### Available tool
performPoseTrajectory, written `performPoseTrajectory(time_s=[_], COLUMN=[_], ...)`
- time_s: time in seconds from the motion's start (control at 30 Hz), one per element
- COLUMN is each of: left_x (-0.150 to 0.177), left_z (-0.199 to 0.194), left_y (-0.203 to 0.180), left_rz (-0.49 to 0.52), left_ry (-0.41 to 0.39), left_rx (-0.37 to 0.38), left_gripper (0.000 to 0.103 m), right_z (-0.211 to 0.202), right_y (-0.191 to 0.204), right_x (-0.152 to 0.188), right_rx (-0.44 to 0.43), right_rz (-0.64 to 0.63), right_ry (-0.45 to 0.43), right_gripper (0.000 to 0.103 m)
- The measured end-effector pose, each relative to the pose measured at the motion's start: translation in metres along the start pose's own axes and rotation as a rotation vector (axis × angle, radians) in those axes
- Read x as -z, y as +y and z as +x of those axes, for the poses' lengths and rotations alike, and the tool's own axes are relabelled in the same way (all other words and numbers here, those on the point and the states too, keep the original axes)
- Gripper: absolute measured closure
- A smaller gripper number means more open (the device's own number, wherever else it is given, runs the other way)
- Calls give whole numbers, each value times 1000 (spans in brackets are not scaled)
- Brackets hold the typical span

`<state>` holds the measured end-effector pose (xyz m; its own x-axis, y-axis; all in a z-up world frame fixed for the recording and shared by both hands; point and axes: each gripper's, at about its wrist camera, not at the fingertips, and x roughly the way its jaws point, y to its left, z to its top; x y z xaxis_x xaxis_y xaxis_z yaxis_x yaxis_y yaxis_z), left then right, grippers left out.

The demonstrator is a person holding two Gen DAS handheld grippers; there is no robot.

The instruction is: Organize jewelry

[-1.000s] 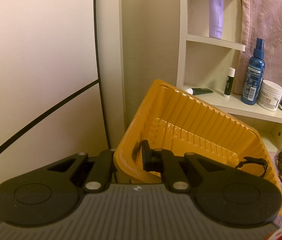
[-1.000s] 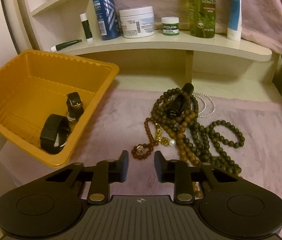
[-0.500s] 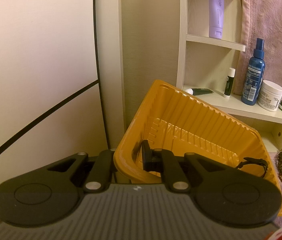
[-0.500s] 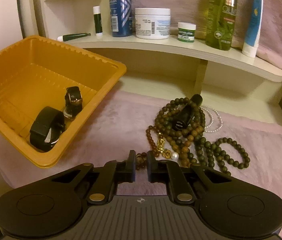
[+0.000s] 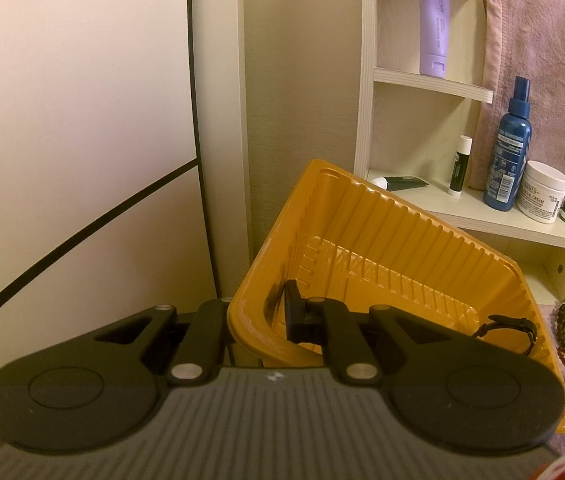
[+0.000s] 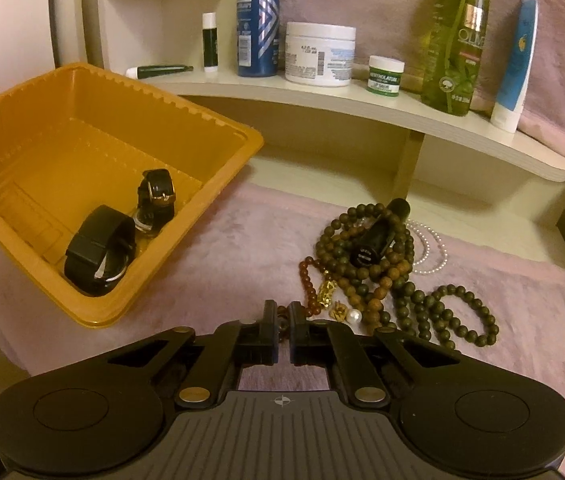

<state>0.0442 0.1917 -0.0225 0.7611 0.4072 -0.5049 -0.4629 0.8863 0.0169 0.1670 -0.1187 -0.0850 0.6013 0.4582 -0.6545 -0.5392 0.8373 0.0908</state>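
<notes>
Right gripper (image 6: 281, 322) jaws pinch the amber bead bracelet (image 6: 309, 280) at the bead pile's 8 o'clock edge, while left gripper (image 5: 256, 312) clamps the tilted orange tray (image 5: 382, 216) rim, two watches (image 6: 100, 250) inside.

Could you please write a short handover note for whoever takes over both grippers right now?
Left gripper: jaws clamped on the rim of the orange tray, holding it tilted.
Right gripper: jaws nearly shut around the amber bead bracelet at the near edge of the pile; a firm grip can't be confirmed.
Done: two black watches lie in the tray.
Left: the bracelet, green bead strands, pearl strand and a black band, all on the pink cloth.
</notes>
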Motion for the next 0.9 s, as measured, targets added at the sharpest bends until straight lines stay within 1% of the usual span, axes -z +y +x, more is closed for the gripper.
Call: performPoseTrajectory(time_s=[0.17, 0.3, 0.57, 0.7, 0.9], left_x=[0, 0, 0, 0, 0], left_z=[0, 0, 0, 1, 1], left_y=[0, 0, 1, 2, 2], left_rz=[-1, -2, -4, -2, -5], left_ry=[0, 0, 1, 3, 2], left_rx=[-1, 1, 2, 6, 11], left_gripper=[93, 93, 93, 93, 93], right_z=[-12, -24, -35, -27, -2], right_y=[1, 7, 41, 65, 97], right_x=[-7, -18, -55, -67, -67], right_rx=[-10, -44, -187, -271, -355], right_rz=[10, 18, 24, 20, 13], right_ry=[-33, -73, -136, -124, -51], right_gripper=[98, 98, 98, 98, 98])
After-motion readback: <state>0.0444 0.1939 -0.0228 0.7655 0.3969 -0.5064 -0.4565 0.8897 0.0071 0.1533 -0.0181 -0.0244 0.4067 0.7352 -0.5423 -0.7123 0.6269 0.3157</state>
